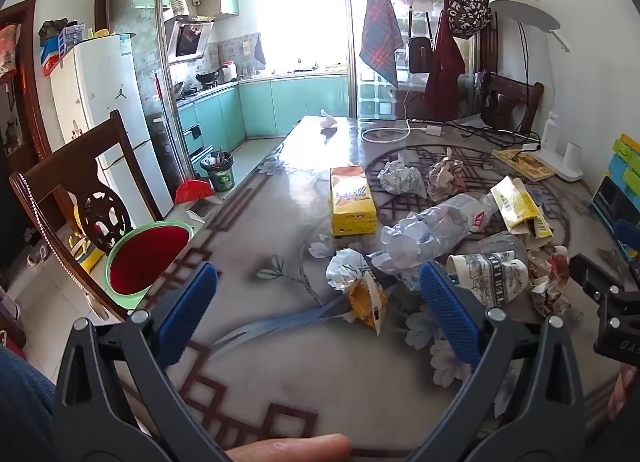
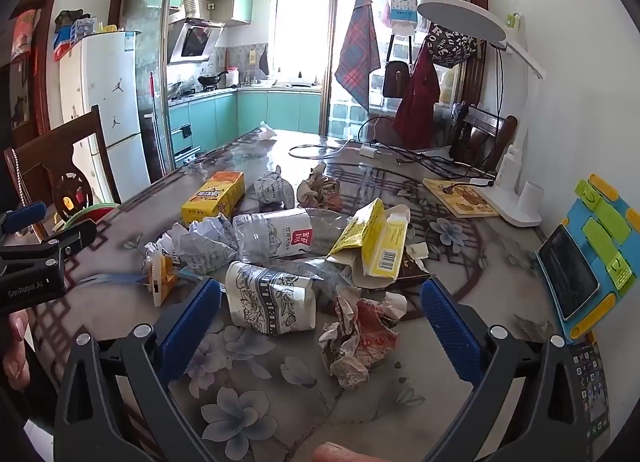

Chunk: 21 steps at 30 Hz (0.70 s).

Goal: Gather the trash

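Observation:
Trash lies heaped on the flower-patterned table [image 1: 280, 366]. My left gripper [image 1: 320, 302] hovers open over an orange wrapper [image 1: 366, 300] and a white paper ball [image 1: 344, 268], touching neither. Behind them lie a crushed plastic bottle [image 1: 436, 226], a yellow box [image 1: 352, 198] and a torn yellow packet [image 1: 520, 206]. My right gripper [image 2: 322, 322] is open too, its blue pads on either side of a printed paper cup [image 2: 272, 298] lying on its side and a reddish crumpled paper [image 2: 360, 334], clear of both. A green basin with a red inside [image 1: 148, 258] sits beside the table's left edge.
A phone on a colourful stand [image 2: 572, 274], a white desk lamp [image 2: 460, 16], a book [image 2: 460, 196] and cables [image 2: 420, 160] occupy the right and far side of the table. A wooden chair [image 1: 80, 190] stands at the left. A small bin [image 1: 219, 172] and a red broom [image 1: 194, 190] are on the floor.

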Available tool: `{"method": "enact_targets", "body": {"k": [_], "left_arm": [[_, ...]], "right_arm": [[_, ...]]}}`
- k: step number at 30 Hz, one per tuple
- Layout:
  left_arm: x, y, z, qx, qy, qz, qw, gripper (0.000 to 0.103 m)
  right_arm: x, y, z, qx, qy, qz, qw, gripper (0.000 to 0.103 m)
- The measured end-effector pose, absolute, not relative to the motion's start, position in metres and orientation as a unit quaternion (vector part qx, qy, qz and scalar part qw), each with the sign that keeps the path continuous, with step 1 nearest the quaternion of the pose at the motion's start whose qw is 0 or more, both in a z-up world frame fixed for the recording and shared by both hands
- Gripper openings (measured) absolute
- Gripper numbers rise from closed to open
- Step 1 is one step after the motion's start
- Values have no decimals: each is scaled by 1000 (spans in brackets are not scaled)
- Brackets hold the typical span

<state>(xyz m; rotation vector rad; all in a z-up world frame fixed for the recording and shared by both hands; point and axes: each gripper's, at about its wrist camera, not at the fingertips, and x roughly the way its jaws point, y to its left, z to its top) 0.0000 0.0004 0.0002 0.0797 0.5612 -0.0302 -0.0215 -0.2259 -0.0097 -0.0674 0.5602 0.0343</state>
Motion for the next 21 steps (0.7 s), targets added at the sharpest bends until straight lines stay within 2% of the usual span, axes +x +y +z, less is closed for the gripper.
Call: {"method": "enact_targets", "body": {"k": [21], "left_arm": [[0, 2, -4, 42, 282, -13, 958, 100]], "right_arm": [[-21, -226, -11, -34, 278, 16, 960, 97]]}}
